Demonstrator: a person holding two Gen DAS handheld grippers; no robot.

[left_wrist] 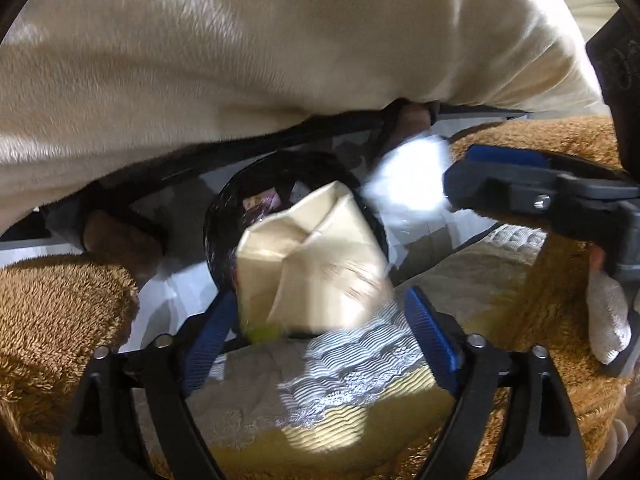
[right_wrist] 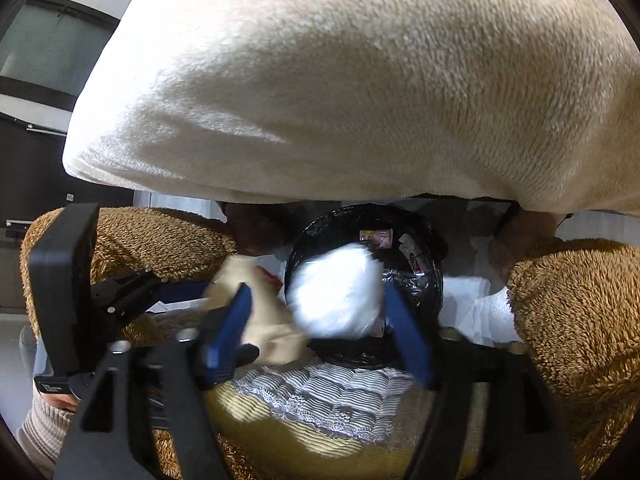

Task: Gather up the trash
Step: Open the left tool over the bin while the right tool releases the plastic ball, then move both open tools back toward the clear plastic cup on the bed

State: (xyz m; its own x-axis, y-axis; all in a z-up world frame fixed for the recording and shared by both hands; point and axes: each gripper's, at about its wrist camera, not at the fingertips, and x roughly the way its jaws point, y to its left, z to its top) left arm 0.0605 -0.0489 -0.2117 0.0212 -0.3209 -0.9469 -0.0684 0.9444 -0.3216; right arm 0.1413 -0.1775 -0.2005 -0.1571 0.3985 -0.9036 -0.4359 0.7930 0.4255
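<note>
Below both tongs, a black-lined trash bin (left_wrist: 224, 216) stands on the floor between the person's legs in brown fleece trousers (left_wrist: 60, 320); wrappers lie inside it. Over its mouth in the left wrist view, a crumpled beige paper bag (left_wrist: 312, 256) hangs blurred ahead of the left tongs (left_wrist: 320, 320). Their blue pads stand spread, and the bag's lower edge sits between the tips — no pad visibly presses on it. In the right wrist view a white crumpled wad (right_wrist: 336, 296), also blurred, lies over the bin's near rim (right_wrist: 424, 248) between the spread blue pads of the right tongs (right_wrist: 320, 316); contact with the right pad cannot be told, and the left pad stands clear of it. The beige bag (right_wrist: 264, 316) shows just left of the wad, partly behind the right tongs' left finger, with the left tool's black body further left.

Edges and room: the bin's round rim is overlapped by both pieces of trash. A cream fleece garment (right_wrist: 320, 80) overhangs the bin from above, leaving a narrow slot of view to the floor. Brown fleece closes in on both sides. Beneath the tongs, a yellow and white ribbed cloth (left_wrist: 352, 380) with lace trim runs up to the bin's near edge.
</note>
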